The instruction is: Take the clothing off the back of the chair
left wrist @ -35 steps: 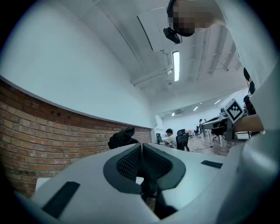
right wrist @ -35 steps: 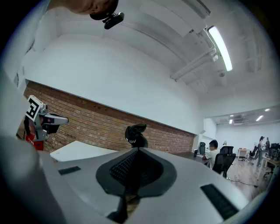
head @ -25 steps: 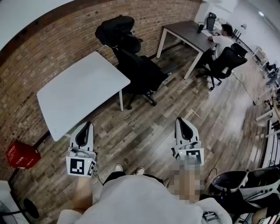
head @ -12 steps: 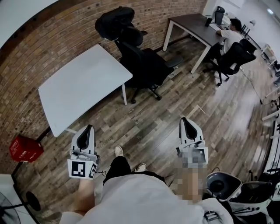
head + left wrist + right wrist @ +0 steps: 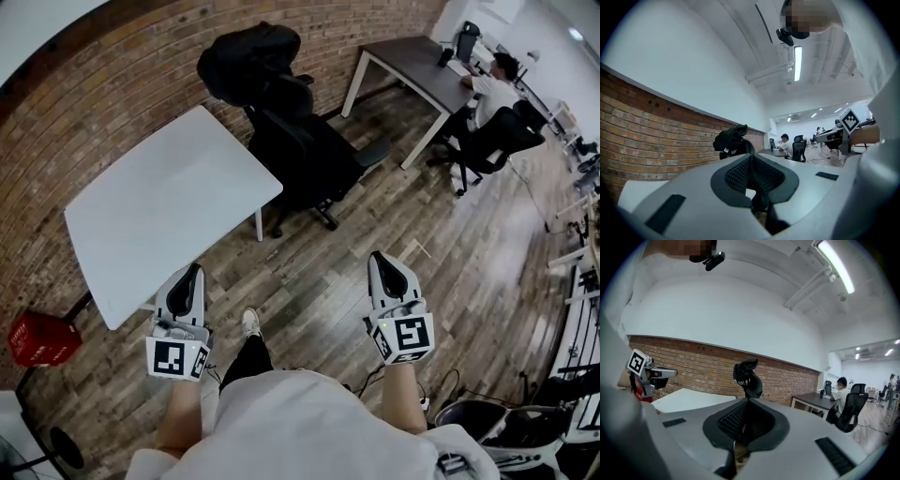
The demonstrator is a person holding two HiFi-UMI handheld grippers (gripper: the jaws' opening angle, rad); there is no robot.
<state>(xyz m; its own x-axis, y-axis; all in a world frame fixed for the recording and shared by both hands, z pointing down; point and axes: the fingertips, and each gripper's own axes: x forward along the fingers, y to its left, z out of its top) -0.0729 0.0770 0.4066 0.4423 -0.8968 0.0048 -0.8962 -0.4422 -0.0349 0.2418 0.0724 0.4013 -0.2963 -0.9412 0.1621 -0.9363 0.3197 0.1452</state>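
Both clenched, empty: my left claw [image 5: 189, 277], my right claw [image 5: 384, 262]. Black jacket [image 5: 248, 58] drapes back of office chair [image 5: 309, 150], well apart, far ahead between claws, right of white desk [image 5: 159, 206]; left claw likely nearer.

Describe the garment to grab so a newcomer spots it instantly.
Find the brick wall and the white table by it. Beside the table stands an empty black office chair; the clothing is the bulky black bundle draped over its backrest. The other black chair, farther off, has a person sitting in it.
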